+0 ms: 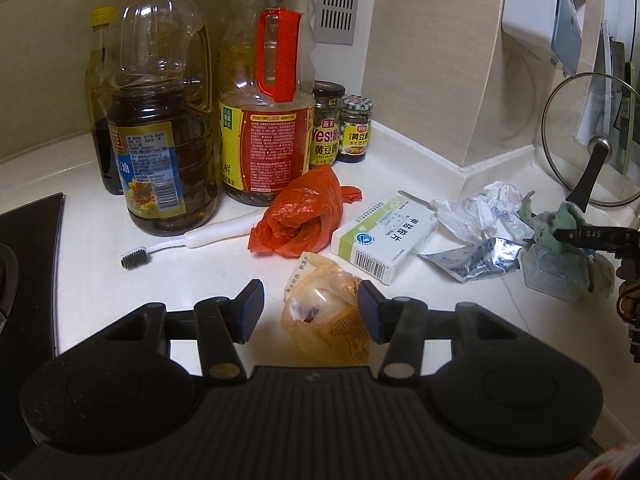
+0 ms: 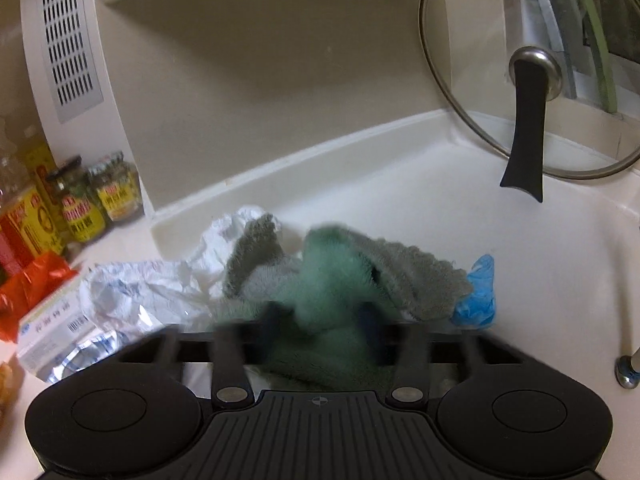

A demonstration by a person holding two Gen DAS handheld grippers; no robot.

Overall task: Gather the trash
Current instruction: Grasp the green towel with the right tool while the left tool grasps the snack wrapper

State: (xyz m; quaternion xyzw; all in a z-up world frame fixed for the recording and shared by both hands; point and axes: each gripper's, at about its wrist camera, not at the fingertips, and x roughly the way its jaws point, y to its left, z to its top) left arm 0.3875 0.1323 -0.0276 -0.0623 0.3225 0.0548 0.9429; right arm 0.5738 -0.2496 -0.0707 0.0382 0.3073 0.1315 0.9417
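Observation:
My left gripper (image 1: 311, 312) hovers low over the white counter (image 1: 100, 264), jaws apart. A crumpled yellow wrapper (image 1: 324, 320) lies between them; it touches the right pad and stands clear of the left one. Beyond it lie an orange plastic bag (image 1: 298, 216), a white medicine box (image 1: 384, 236), crumpled white paper (image 1: 476, 212) and a foil pack (image 1: 480, 260). My right gripper (image 2: 320, 320), blurred, is shut on a bunched green cloth (image 2: 332, 276). The left wrist view shows the right gripper (image 1: 580, 238) at the right edge, on the green cloth (image 1: 560, 220).
Oil bottles (image 1: 160, 120) and small jars (image 1: 340, 128) stand at the back left, with a toothbrush (image 1: 192, 238) in front of them. The black stove (image 1: 28, 272) is at the left. A glass lid (image 2: 528, 80) leans in the corner, and a blue plastic scrap (image 2: 478, 292) lies right of the cloth.

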